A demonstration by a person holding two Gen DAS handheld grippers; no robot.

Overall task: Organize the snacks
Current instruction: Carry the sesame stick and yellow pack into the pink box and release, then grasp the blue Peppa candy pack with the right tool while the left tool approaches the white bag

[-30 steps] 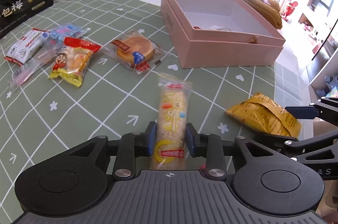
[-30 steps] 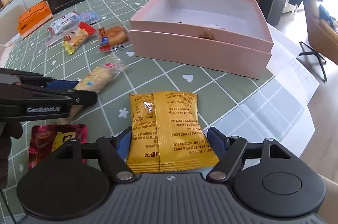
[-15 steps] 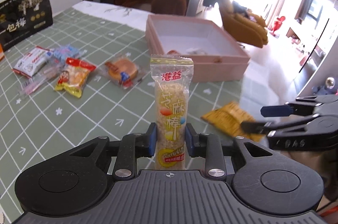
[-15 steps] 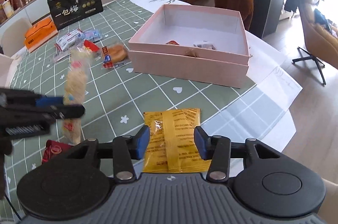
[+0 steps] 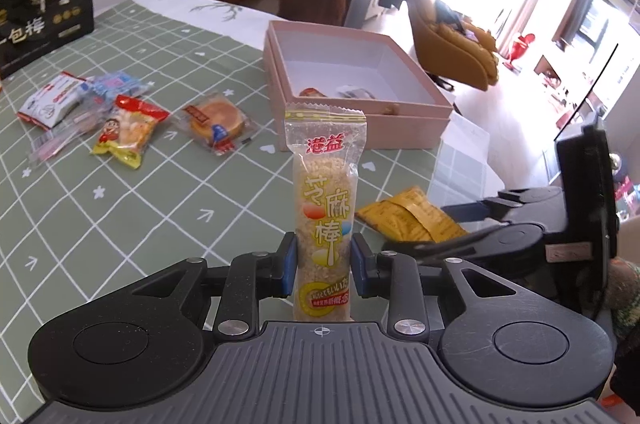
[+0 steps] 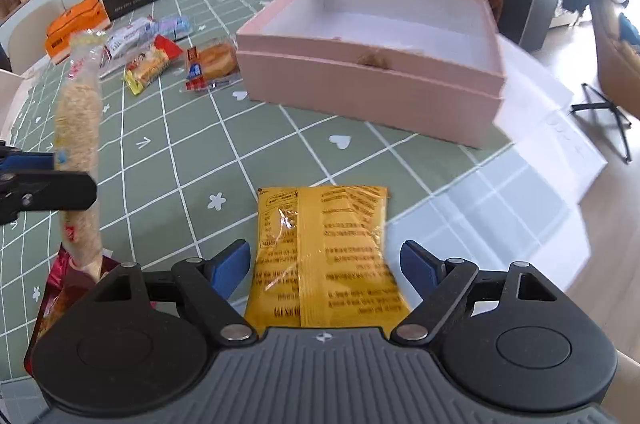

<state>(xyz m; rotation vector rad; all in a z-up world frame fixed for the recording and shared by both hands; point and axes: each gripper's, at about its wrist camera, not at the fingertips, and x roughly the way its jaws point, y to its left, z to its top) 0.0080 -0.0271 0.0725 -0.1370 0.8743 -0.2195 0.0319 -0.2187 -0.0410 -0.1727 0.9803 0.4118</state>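
A long clear-wrapped sesame stick (image 5: 326, 184) stands upright off the table, and my left gripper (image 5: 324, 260) is shut on its lower part. The right wrist view shows the same stick (image 6: 78, 112) at the left. A yellow packet (image 6: 324, 244) lies flat on the green checked cloth between the fingers of my right gripper (image 6: 325, 264). Its jaws are opening, with a gap between each blue pad and the packet. The open pink box (image 5: 360, 128) stands beyond, with a few small items inside. The left wrist view has the yellow packet (image 5: 408, 220) at the right.
Several wrapped snacks lie at the left: a yellow-red packet (image 5: 128, 128), a round cake (image 5: 216, 122), white and blue packets (image 5: 52, 100). A black bag (image 5: 40, 20) stands behind. A red packet (image 6: 60, 288) lies under the left gripper. The table edge (image 6: 520, 224) runs right of the yellow packet.
My left gripper has raised the sesame stick off the cloth to stand upright. The right gripper's jaws narrowed around the yellow packet, then spread wide again; the packet stays on the table.
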